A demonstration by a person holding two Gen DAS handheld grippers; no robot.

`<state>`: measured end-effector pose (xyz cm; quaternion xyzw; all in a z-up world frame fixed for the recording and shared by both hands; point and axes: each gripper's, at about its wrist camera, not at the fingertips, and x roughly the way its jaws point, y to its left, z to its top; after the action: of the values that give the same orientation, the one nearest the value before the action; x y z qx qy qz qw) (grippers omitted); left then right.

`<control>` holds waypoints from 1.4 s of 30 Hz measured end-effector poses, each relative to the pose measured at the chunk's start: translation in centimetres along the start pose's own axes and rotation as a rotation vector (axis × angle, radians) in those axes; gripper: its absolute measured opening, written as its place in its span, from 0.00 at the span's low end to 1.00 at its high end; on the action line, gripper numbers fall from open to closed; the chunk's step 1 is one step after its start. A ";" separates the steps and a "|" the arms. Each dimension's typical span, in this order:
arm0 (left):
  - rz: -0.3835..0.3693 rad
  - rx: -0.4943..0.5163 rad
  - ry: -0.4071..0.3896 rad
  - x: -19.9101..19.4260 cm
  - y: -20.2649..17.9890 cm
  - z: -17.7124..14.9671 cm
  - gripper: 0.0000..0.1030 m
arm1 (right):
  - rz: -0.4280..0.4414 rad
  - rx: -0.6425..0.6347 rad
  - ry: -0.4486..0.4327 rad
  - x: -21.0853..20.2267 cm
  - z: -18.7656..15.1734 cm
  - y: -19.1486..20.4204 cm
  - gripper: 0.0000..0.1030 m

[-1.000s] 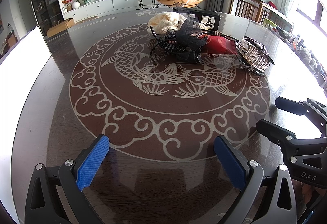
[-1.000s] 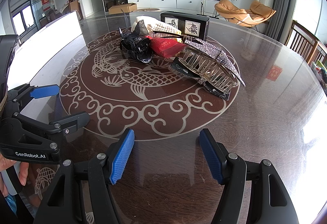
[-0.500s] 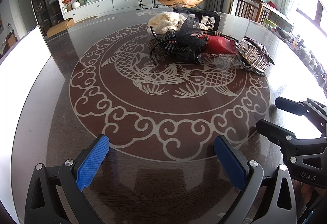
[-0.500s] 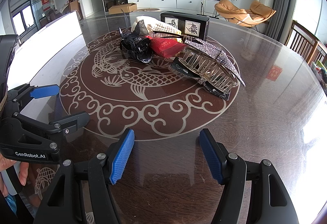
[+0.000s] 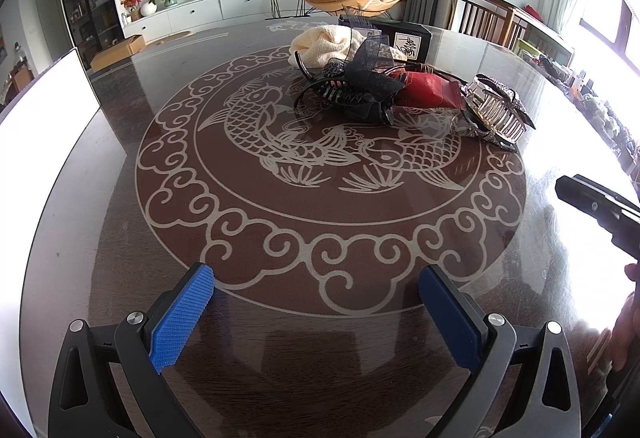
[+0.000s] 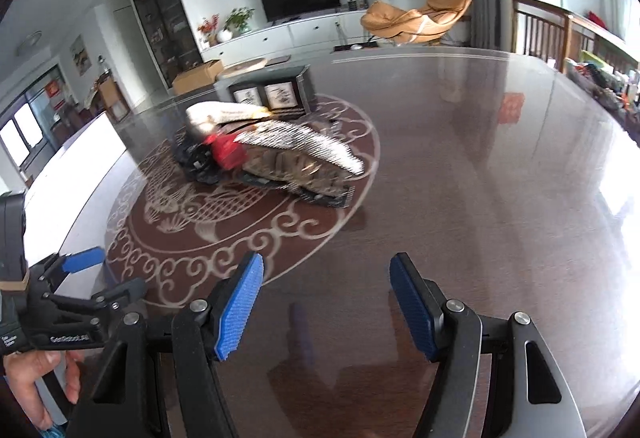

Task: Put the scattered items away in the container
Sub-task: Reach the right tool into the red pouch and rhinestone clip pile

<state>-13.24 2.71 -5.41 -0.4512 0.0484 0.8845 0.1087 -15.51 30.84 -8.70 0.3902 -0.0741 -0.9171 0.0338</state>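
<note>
We have both grippers empty and well apart from the work. Our left gripper [image 5: 316, 318] hangs over bare counter [image 5: 120, 278] with its jaws spread wide and nothing between the blue pads. Our right gripper [image 6: 326, 306] is the same: jaws wide, nothing held, only glossy counter under it.

The scattered items sit in 1 cluster near the counter's centre, on the far half of the fish medallion. From the left wrist view we read a cream cloth [image 5: 324, 42] at the back, a black bow clip [image 5: 356, 86] in front of it, a red pouch [image 5: 424, 94] just beside that, and a large clear claw clip [image 5: 496, 110] at the right end. The black box [image 5: 404, 38], which we take for the container, stands just behind the cluster.

From the right gripper the cluster lies ahead and to the left, and the claw clip is its nearest piece, long axis running across our line of reach. We judge the right hand the better placed for it, though that view is blurred.
</note>
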 end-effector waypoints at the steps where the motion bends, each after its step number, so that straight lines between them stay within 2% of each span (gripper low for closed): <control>1: 0.000 0.000 0.000 0.0 0.0 0.0 1.00 | -0.013 0.003 0.002 0.1 0.7 -0.5 0.65; 3: 0.000 0.000 0.000 0.0 0.0 0.0 1.00 | -0.005 -0.008 0.002 0.4 2.4 -0.7 0.65; 7: -0.002 -0.001 -0.001 0.0 0.0 0.0 1.00 | 0.009 -0.137 -0.015 2.1 6.7 1.5 0.65; 10: -0.008 -0.006 -0.003 0.0 0.1 0.1 1.00 | -0.020 -0.189 -0.027 4.6 10.0 2.9 0.65; 14: -0.010 -0.007 -0.003 0.0 0.2 0.1 1.00 | -0.031 -0.293 0.064 8.9 12.7 5.6 0.65; 17: -0.012 -0.008 -0.004 0.0 0.2 0.1 1.00 | -0.015 -0.394 0.155 11.4 12.2 7.9 0.65; 18: -0.013 -0.009 -0.004 0.0 0.2 0.1 1.00 | 0.012 -0.433 0.170 11.6 11.8 8.8 0.65; 19: -0.014 -0.010 -0.005 -0.1 0.3 0.1 1.00 | 0.086 -0.462 0.188 11.3 11.2 9.6 0.65; 20: -0.014 -0.010 -0.005 -0.1 0.2 0.1 1.00 | 0.207 -0.463 0.215 10.9 10.7 10.1 0.65; 21: -0.014 -0.010 -0.005 -0.1 0.2 0.1 1.00 | 0.335 -0.430 0.240 10.2 10.5 10.1 0.65; 22: -0.014 -0.009 -0.005 -0.1 0.2 0.1 1.00 | 0.417 -0.384 0.237 9.3 10.5 9.8 0.65; 23: -0.014 -0.009 -0.005 -0.1 0.2 0.1 1.00 | 0.436 -0.342 0.213 8.5 10.7 9.1 0.65; 26: -0.015 -0.010 -0.005 -0.1 0.2 0.1 1.00 | 0.368 -0.244 0.158 7.1 11.3 6.4 0.65; 30: -0.016 -0.010 -0.005 -0.1 0.2 0.1 1.00 | 0.243 -0.306 0.088 4.6 10.7 3.9 0.65; 33: -0.017 -0.011 -0.006 -0.1 0.2 0.1 1.00 | 0.204 -0.277 0.120 3.5 9.0 1.3 0.65; 37: -0.018 -0.011 -0.006 -0.1 0.2 0.1 1.00 | 0.138 -0.279 0.201 2.6 5.0 -0.9 0.65; 42: -0.016 -0.010 -0.005 -0.1 0.2 0.1 1.00 | 0.176 -0.280 0.214 1.7 1.3 0.3 0.65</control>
<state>-13.31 2.48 -5.29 -0.4497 0.0399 0.8850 0.1138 -17.63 30.50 -8.99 0.4690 0.0245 -0.8652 0.1757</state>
